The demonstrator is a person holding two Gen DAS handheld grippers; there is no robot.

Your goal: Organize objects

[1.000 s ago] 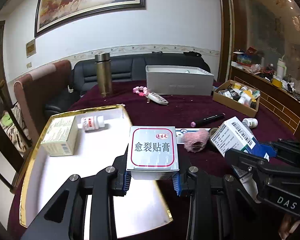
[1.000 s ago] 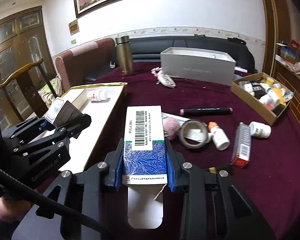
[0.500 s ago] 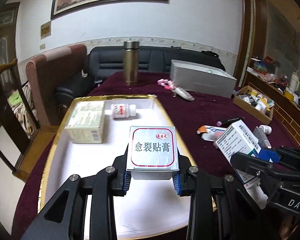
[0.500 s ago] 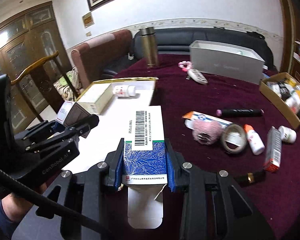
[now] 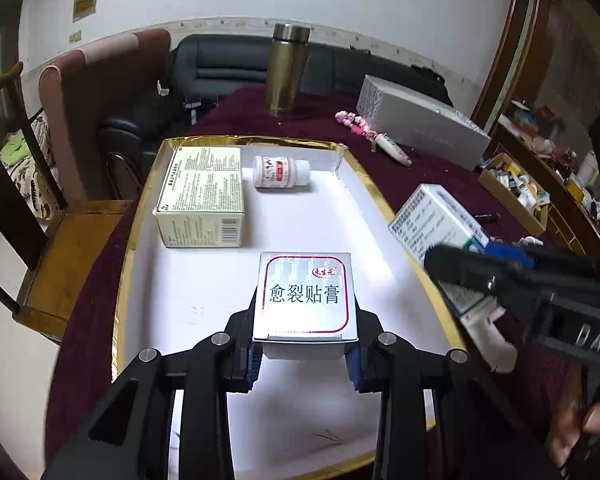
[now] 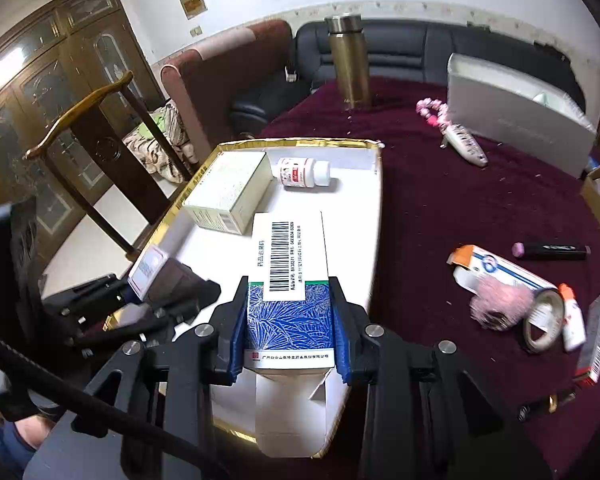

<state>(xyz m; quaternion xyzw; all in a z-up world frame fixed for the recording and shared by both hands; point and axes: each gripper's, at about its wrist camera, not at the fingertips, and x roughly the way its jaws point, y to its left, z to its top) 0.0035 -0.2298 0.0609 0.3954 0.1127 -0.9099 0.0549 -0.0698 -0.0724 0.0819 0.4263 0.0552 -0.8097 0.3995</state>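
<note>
A: What does the left gripper [image 5: 304, 354] carry?

B: It is clamped on a silver plaster box [image 5: 305, 298] with a red-bordered label, blue pads pressed against both sides. The box hangs over the white floor of the gold-rimmed tray [image 5: 138, 216], near its front half.

A: And the right gripper [image 6: 290, 350]?

B: It grips a blue-and-white medicine carton [image 6: 289, 276] with a barcode panel on top and an open flap hanging at the near end. That carton sits above the tray's right edge, partly over the white floor.

A: What already lies inside the tray?

B: A pale green medicine box [image 5: 202, 196] lies flat at the far left, and a white pill bottle [image 5: 281, 171] with a red label lies on its side just beside it, toward the far wall.

A: Anything outside the tray?

B: On the maroon tablecloth [image 6: 440, 208], well apart to the right, sit an orange-and-white carton [image 6: 496, 272], a pink fuzzy ball [image 6: 500, 306], a tape roll [image 6: 542, 322] and a black marker [image 6: 552, 250]. A small dropper bottle [image 6: 572, 318] seems to lean against the tape, though blur makes that uncertain. A gold thermos [image 6: 350, 64] stands upright beyond the tray
</note>
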